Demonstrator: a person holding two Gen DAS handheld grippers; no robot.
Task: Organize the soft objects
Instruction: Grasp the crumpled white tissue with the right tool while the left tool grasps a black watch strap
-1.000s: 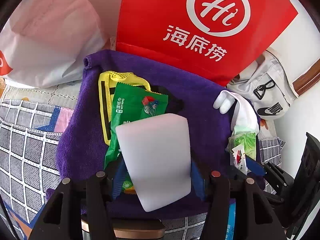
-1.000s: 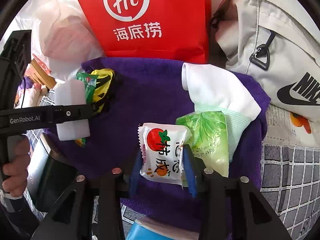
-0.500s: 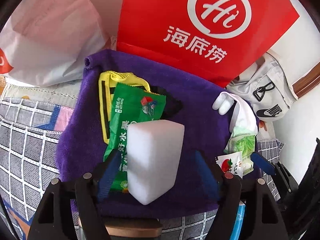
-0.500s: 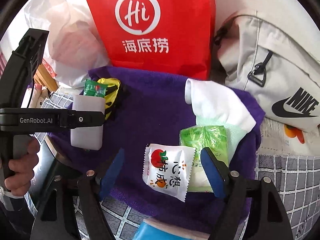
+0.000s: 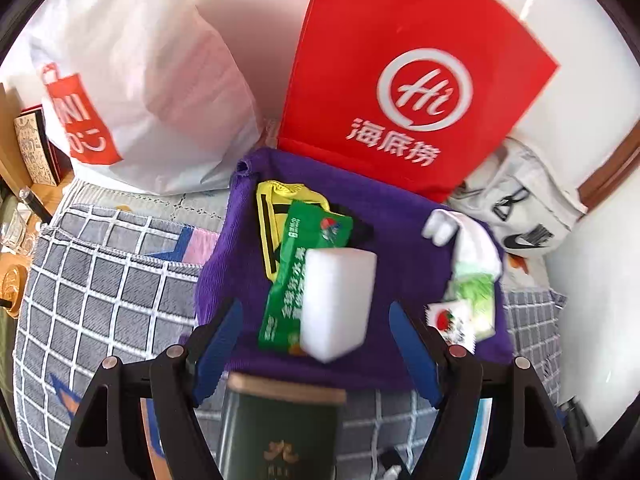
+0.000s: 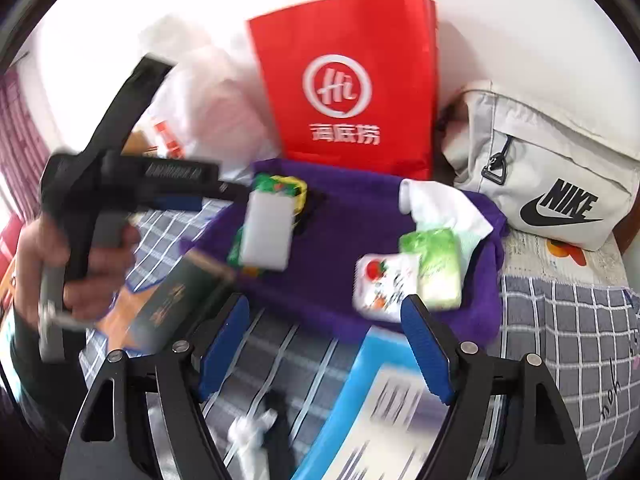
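A purple towel (image 5: 400, 220) carries the soft things. On it a white sponge (image 5: 336, 300) lies free, partly on a green packet (image 5: 296, 276) beside a yellow-black item (image 5: 272, 208). My left gripper (image 5: 314, 312) hangs open above and behind the sponge, pads clear of it. To the right lie a white sock (image 6: 440, 204), a green tissue pack (image 6: 436, 272) and a tomato sachet (image 6: 380, 288). My right gripper (image 6: 326, 304) is drawn back from the sachet, its jaws closing slightly with nothing between them. A hand (image 6: 92, 264) holds the left gripper (image 6: 224, 196).
A red paper bag (image 5: 400, 80) and a white plastic bag (image 5: 140, 80) stand behind the towel, a pale Nike bag (image 6: 552, 184) to its right. A dark green tin (image 5: 280, 432) and a blue package (image 6: 380, 400) lie in front on checked cloth (image 5: 100, 280).
The left gripper opened and let go of the sponge; the right gripper opened and let go of the tomato sachet. Both have drawn back and up from the towel.
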